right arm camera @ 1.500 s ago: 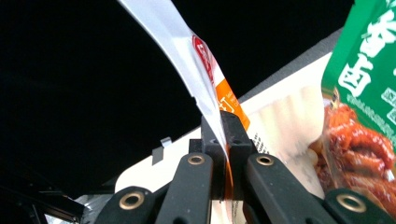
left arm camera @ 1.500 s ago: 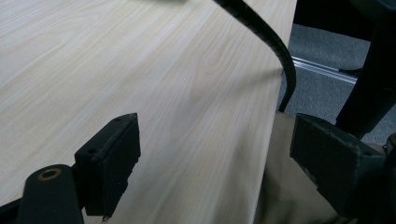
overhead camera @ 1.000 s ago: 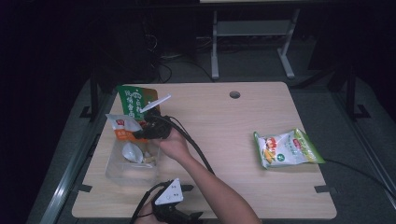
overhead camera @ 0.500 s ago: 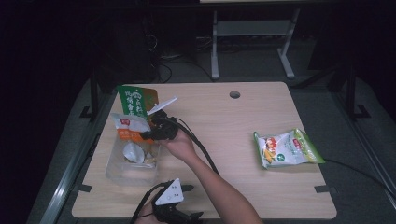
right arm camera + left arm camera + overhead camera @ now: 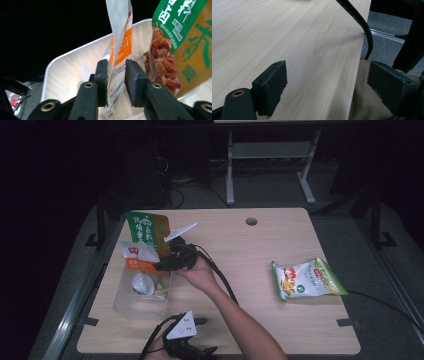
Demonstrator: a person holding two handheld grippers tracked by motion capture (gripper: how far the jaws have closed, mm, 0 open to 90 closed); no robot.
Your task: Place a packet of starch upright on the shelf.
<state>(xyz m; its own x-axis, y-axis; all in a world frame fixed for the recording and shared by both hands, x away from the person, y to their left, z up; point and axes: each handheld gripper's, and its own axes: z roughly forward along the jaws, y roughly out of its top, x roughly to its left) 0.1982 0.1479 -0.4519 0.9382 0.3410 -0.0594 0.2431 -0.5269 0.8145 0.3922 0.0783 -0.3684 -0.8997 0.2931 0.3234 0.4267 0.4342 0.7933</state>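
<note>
Nearest the person, at the front edge of the wooden surface (image 5: 260, 250), the left tongs (image 5: 192, 340) rest low with their grey three-cornered plate on top. In the left gripper view the left tongs' two black jaws stand spread wide with nothing between them, bare wood under one and the surface's edge under the other.

Just beyond them sits a clear plastic tray (image 5: 125, 306) near the surface's left side, with small white and pale items lying in it. The person's right forearm reaches across to it, and the right tongs (image 5: 161, 266) hover at the tray's far rim.

In the right gripper view the right tongs (image 5: 116, 80) have a white and orange sachet (image 5: 119, 52) hanging upright between the jaws. The jaws have just been opening: one pad lies against the sachet, while a narrow gap shows at the other, so they stand slightly spread around it and are not pinching it. The sachet's lower end is over the tray.

Right beside the sachet leans a green and orange snack packet (image 5: 185, 42), its lower end in the tray.

Well apart, near the surface's right side, lies a white and green snack bag (image 5: 307, 279), flat.
</note>
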